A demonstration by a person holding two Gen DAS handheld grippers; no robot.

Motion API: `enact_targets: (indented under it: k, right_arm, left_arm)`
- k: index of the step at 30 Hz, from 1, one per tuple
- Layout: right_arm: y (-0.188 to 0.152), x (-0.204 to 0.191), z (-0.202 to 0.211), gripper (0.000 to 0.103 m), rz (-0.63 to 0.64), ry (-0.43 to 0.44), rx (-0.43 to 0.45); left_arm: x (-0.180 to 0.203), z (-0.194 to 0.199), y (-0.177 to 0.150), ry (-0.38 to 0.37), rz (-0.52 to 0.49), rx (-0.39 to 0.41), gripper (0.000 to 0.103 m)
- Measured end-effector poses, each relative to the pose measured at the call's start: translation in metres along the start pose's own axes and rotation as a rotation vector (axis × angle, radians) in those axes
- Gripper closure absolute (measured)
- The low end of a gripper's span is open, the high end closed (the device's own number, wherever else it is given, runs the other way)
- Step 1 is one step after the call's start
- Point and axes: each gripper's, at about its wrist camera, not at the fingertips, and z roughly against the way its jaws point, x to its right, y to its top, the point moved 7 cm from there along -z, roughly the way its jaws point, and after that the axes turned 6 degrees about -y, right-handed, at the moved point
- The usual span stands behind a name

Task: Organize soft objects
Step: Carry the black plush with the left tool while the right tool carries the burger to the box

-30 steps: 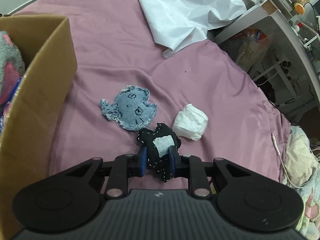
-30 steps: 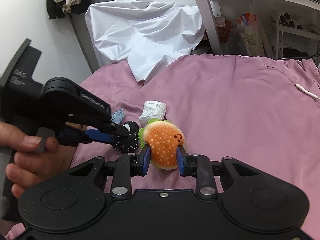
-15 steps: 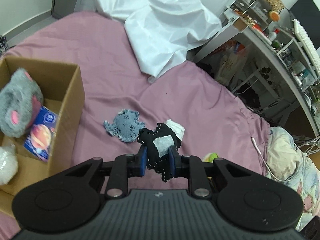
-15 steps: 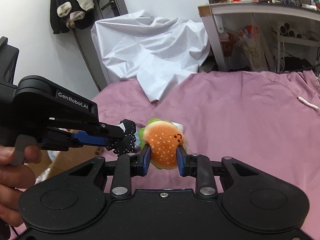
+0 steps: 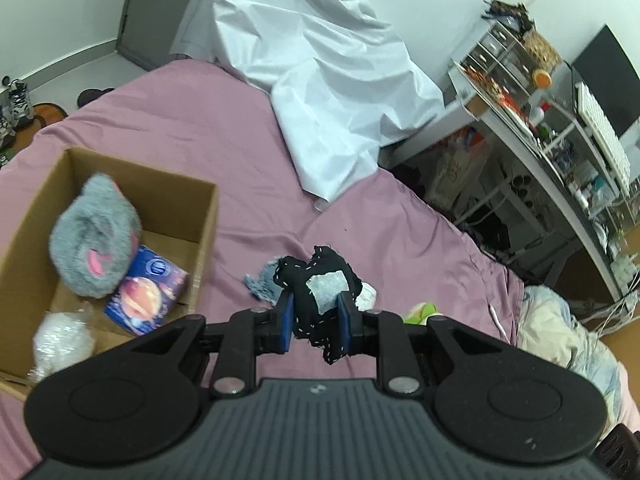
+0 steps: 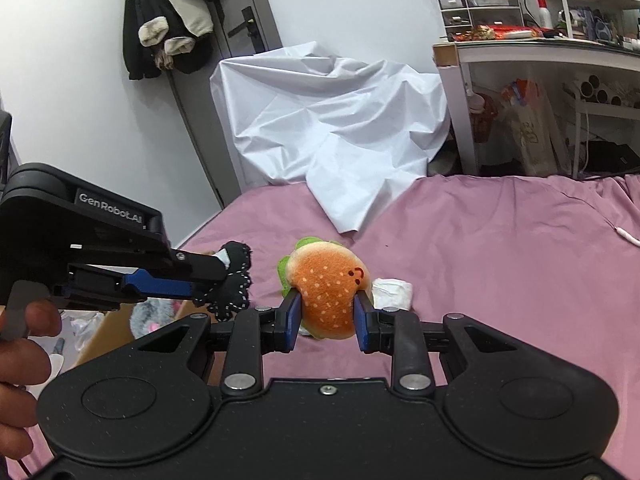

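Observation:
My left gripper [image 5: 315, 316] is shut on a black stitched fabric toy [image 5: 320, 280] with a grey patch, held above the pink bed. It also shows in the right wrist view [image 6: 236, 284], at the left. My right gripper [image 6: 326, 320] is shut on an orange burger plush [image 6: 326, 288] with green trim, also lifted. A cardboard box [image 5: 208, 216] at the left holds a grey fluffy plush [image 5: 94, 240], a planet-print box [image 5: 146, 296] and a white wad [image 5: 60, 340]. A blue denim toy [image 5: 260, 284] and a white crumpled wad [image 6: 392, 292] lie on the bed.
The pink bedsheet [image 5: 200, 128] spreads around. A white sheet [image 5: 320, 80] is draped at the far end. A desk with shelves [image 5: 560, 152] stands to the right. A white cable [image 6: 628, 236] lies on the bed's right side. Clothes hang on a door [image 6: 168, 20].
Both grippers have risen from the bed with their toys. The left one has pulled back, so the open box now shows its contents.

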Motion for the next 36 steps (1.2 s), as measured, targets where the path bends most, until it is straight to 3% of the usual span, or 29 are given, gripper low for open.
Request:
enact_targets:
  k: [18, 36]
  right_arm:
    - [0.01, -0.062, 0.002, 0.076, 0.043, 0.07, 0.024]
    - [0.004, -0.12, 0.001, 0.076, 0.064, 0.124, 0.024]
  left_arm:
    - [-0.066, 0.048, 0.015, 0.065, 0.052, 0.05, 0.081]
    - [-0.118, 0.065, -0.001, 0.135, 0.098, -0.026, 0.079]
